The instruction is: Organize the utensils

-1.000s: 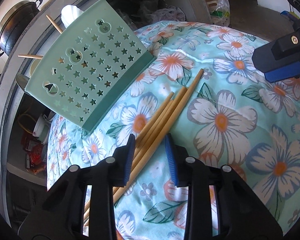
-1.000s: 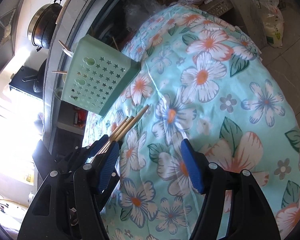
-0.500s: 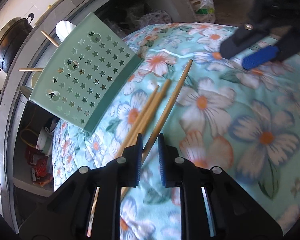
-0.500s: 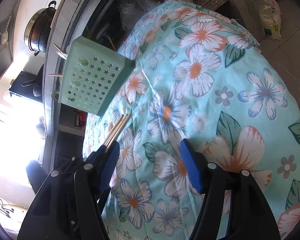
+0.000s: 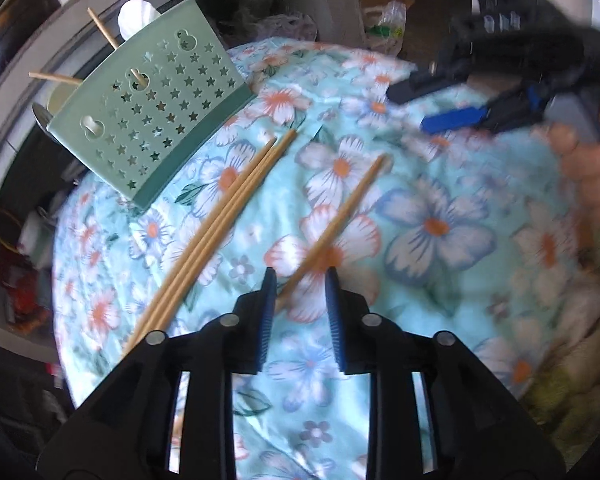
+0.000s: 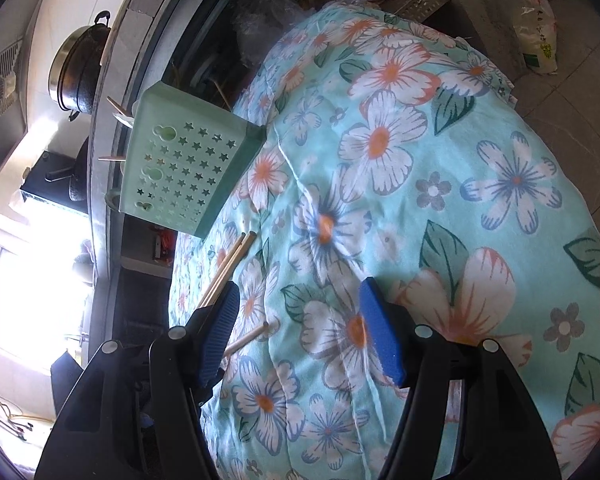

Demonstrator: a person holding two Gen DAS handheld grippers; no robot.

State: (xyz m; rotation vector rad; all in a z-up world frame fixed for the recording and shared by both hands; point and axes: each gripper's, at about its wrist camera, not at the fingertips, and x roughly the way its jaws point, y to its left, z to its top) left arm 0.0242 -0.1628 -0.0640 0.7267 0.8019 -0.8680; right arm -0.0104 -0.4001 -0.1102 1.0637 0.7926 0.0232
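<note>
Moved since a second ago: one chopstick (image 5: 340, 216) split off from the bundle, now alone between the left gripper's (image 5: 300, 284) blue pads; the other three chopsticks (image 5: 220, 216) left together on the floral cloth (image 5: 440, 240).
Left wrist view, lone chopstick: long axis diagonal, near end low between the pads, far tip pointing up and right, away from the camera.
Left wrist view, bundle of three: parallel, same diagonal, tips just short of the green star-punched utensil holder (image 5: 156, 120); near ends hidden behind the gripper body.
Left wrist view, holder: tilted on the cloth, sticks and a white handle poking out of its far end.
Left gripper: jaws opening, narrow gap, chopstick between the pads but not visibly pinched.
Left wrist view, right gripper (image 5: 440, 108): blurred at upper right, a hand (image 5: 592, 168) behind it.
Right wrist view, right gripper (image 6: 300, 332): spread wide, only cloth between the pads.
Right wrist view, chopsticks: bundle (image 6: 228, 268) aimed at the holder (image 6: 180, 168); lone tip (image 6: 248, 336) beside the left pad.
Writing: none legible in either view.
</note>
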